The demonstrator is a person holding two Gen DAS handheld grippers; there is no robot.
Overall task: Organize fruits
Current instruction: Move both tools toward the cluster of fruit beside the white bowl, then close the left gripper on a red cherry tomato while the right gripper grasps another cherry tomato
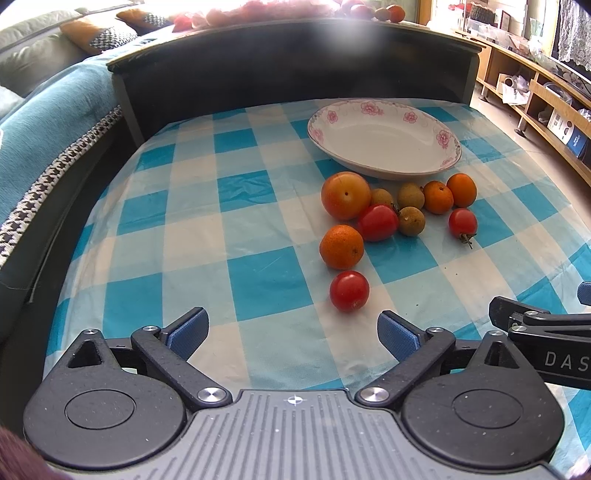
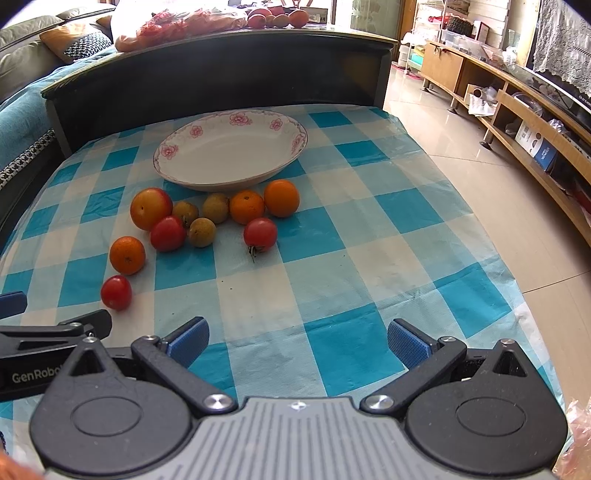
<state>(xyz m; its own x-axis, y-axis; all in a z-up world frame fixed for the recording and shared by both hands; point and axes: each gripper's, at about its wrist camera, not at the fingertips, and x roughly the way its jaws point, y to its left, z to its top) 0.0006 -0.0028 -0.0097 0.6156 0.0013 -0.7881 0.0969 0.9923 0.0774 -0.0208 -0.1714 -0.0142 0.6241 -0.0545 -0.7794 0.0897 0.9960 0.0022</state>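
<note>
Fruits (image 1: pixel 384 218) sit in a loose bunch on the checked cloth (image 1: pixel 207 229), right in front of the floral dish (image 1: pixel 384 138), none in it yet. Left gripper (image 1: pixel 291 332) has its fingers wide apart w/ nothing between; right gripper (image 2: pixel 298 339) same. Nearest to me is a red tomato (image 1: pixel 349 291), just beyond my left fingertips.

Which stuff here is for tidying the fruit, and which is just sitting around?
For the job: flowered plate, big orange fruit, three small oranges, three tomatoes, three brown longans, both open tongs.

Just there: checked tablecloth, sofa cushions, wooden shelves.
</note>
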